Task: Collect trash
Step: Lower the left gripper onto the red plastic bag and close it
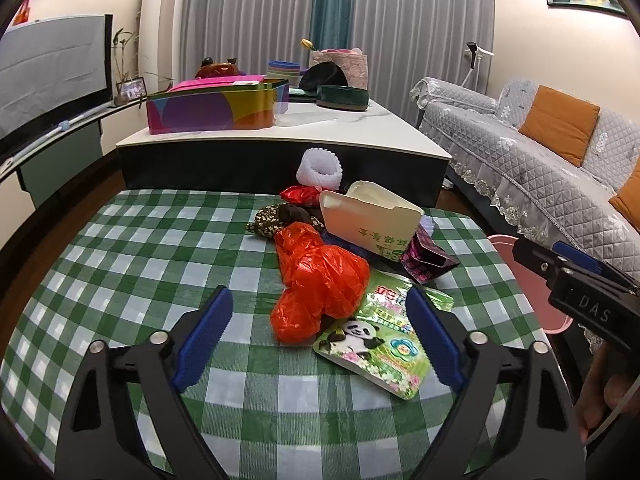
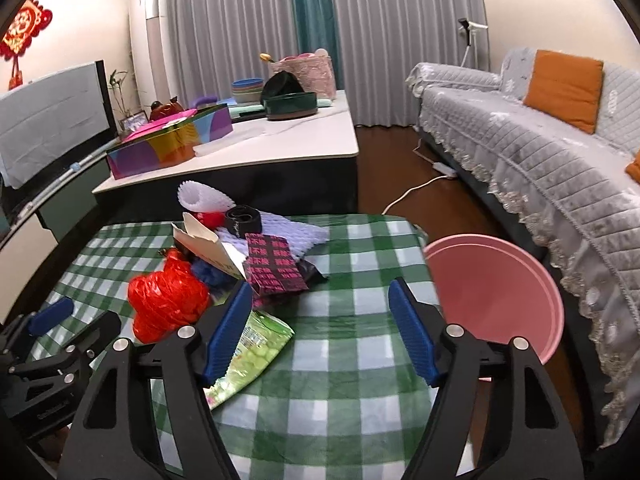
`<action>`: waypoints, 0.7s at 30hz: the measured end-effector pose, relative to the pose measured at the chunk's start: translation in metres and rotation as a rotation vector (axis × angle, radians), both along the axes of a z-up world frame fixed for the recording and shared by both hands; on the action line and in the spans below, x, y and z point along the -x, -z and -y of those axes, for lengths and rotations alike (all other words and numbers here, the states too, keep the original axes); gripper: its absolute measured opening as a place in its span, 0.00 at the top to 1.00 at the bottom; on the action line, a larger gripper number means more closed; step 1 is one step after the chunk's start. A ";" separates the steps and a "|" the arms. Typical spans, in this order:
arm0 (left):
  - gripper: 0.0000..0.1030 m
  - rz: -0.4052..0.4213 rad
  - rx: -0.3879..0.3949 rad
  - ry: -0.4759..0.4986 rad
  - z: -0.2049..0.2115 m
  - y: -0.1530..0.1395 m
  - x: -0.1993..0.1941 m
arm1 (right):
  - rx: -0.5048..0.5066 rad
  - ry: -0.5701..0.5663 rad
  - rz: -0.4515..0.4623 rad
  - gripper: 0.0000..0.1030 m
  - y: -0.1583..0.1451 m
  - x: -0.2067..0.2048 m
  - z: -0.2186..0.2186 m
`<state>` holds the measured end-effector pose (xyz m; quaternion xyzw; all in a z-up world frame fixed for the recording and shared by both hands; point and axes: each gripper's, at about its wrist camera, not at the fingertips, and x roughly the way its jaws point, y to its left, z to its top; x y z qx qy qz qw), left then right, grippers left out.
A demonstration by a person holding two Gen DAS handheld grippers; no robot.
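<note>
**Trash heap on the checked table, both grippers unladen**

We list a table under a green-and-white checked cloth [image 1: 132, 248], carrying one heap of rubbish toward its far side.

Items in the heap, as we see them:
- crumpled orange plastic bag [image 1: 320, 280], nearest the left gripper;
- green panda snack packet [image 1: 376, 344], lying flat, its edge tucked under the orange bag;
- cream paper box [image 1: 368, 216], tipped on its side with the opening upward;
- dark pink-printed wrapper [image 2: 274, 266], leaning against the box;
- white foam fruit net [image 1: 320, 166], at the far edge of the heap;
- lavender foam net [image 2: 288, 234], lying flat behind the wrapper.

We note the left gripper [image 1: 320, 332] with its blue fingers [image 1: 208, 336] spread wide; the orange bag and the packet lie between them, and neither pad presses on either. The right gripper [image 2: 320, 328] likewise stands with fingers apart, nothing clamped; its left finger overlaps the packet in view, and whether it touches we cannot tell.

A pink basin [image 2: 500, 292] sits just beside the table's right edge, lower than the tabletop, holding nothing we can see.
</note>
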<state>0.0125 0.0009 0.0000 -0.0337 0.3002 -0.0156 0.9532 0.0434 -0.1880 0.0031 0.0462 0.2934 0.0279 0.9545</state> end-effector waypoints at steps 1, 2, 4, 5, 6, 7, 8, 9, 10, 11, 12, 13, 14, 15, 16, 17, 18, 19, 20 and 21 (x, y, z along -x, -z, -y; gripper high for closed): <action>0.20 -0.004 0.004 -0.006 -0.002 0.002 -0.004 | -0.015 -0.006 -0.008 0.32 0.002 -0.005 0.001; 0.20 -0.007 0.008 -0.009 -0.003 0.003 -0.007 | -0.024 -0.011 -0.013 0.32 0.004 -0.010 0.001; 0.21 -0.015 0.012 -0.017 -0.006 0.007 -0.015 | -0.034 -0.024 -0.028 0.31 0.008 -0.019 0.001; 0.21 -0.019 0.012 -0.020 -0.007 0.009 -0.018 | -0.035 -0.026 -0.033 0.30 0.011 -0.023 0.001; 0.21 -0.021 0.012 -0.023 -0.007 0.011 -0.022 | -0.038 -0.028 -0.040 0.27 0.012 -0.028 0.002; 0.21 -0.023 0.012 -0.025 -0.008 0.013 -0.026 | -0.047 -0.033 -0.055 0.25 0.016 -0.035 0.002; 0.21 -0.025 0.013 -0.026 -0.009 0.014 -0.029 | -0.055 -0.038 -0.066 0.24 0.019 -0.039 0.003; 0.21 -0.029 0.013 -0.025 -0.009 0.017 -0.034 | -0.069 -0.047 -0.081 0.24 0.023 -0.046 0.002; 0.21 -0.031 0.012 -0.024 -0.009 0.018 -0.036 | -0.076 -0.052 -0.090 0.23 0.026 -0.050 0.002; 0.21 -0.032 0.010 -0.022 -0.009 0.020 -0.039 | -0.082 -0.058 -0.099 0.22 0.029 -0.054 0.002; 0.22 -0.036 0.009 -0.021 -0.009 0.022 -0.042 | -0.085 -0.066 -0.105 0.20 0.031 -0.057 0.000; 0.22 -0.043 0.013 -0.020 -0.009 0.024 -0.045 | -0.082 -0.075 -0.114 0.19 0.034 -0.061 -0.002; 0.22 -0.049 0.021 -0.017 -0.009 0.026 -0.048 | -0.081 -0.080 -0.119 0.19 0.036 -0.064 -0.004; 0.23 -0.055 0.027 -0.014 -0.009 0.028 -0.050 | -0.081 -0.085 -0.124 0.19 0.039 -0.067 -0.006; 0.23 -0.058 0.027 -0.011 -0.009 0.030 -0.053 | -0.083 -0.087 -0.131 0.18 0.041 -0.071 -0.007; 0.24 -0.061 0.025 -0.009 -0.008 0.031 -0.055 | -0.084 -0.089 -0.141 0.18 0.044 -0.075 -0.007; 0.24 -0.064 0.026 -0.009 -0.008 0.033 -0.056 | -0.087 -0.093 -0.152 0.18 0.048 -0.078 -0.008; 0.25 -0.070 0.030 -0.011 -0.009 0.034 -0.059 | -0.088 -0.093 -0.160 0.18 0.050 -0.081 -0.008; 0.25 -0.077 0.035 -0.015 -0.011 0.036 -0.060 | -0.089 -0.093 -0.169 0.18 0.053 -0.083 -0.008; 0.26 -0.082 0.038 -0.016 -0.011 0.037 -0.062 | -0.094 -0.091 -0.178 0.18 0.056 -0.086 -0.008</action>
